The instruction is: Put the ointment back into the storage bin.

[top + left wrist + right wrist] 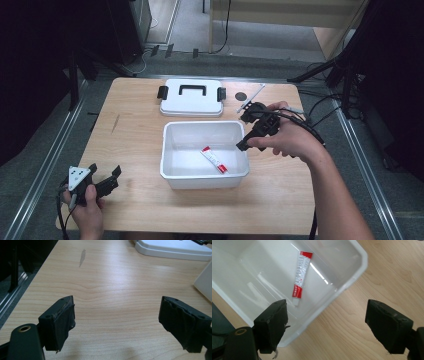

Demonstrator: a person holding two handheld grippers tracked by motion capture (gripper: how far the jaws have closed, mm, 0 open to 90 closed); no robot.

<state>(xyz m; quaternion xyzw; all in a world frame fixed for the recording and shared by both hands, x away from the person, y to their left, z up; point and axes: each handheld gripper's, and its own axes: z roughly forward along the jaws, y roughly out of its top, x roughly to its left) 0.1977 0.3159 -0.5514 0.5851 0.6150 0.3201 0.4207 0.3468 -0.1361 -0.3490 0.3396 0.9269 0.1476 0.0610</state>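
A white plastic bin [171, 175] stands in the middle of the wooden table. In it lies a red and white tube [214, 160], flat on the bottom near the right wall. My right gripper [246, 131] hovers open over the bin's right rim with nothing between its jaws. In the right gripper view the tube [300, 277] lies beyond the open right gripper [327, 312], and the bin's rim [352, 277] runs across between the jaws. My left gripper [105, 171] rests open at the table's front left corner. The left gripper [117, 307] looks along bare wood.
The bin's white lid [191, 97] with black handle and clips lies flat behind the bin; its edge [172, 248] is in the left gripper view. A white pen-like stick [251, 98] and a dark round spot [241, 96] lie right of the lid. Metal rails flank the table.
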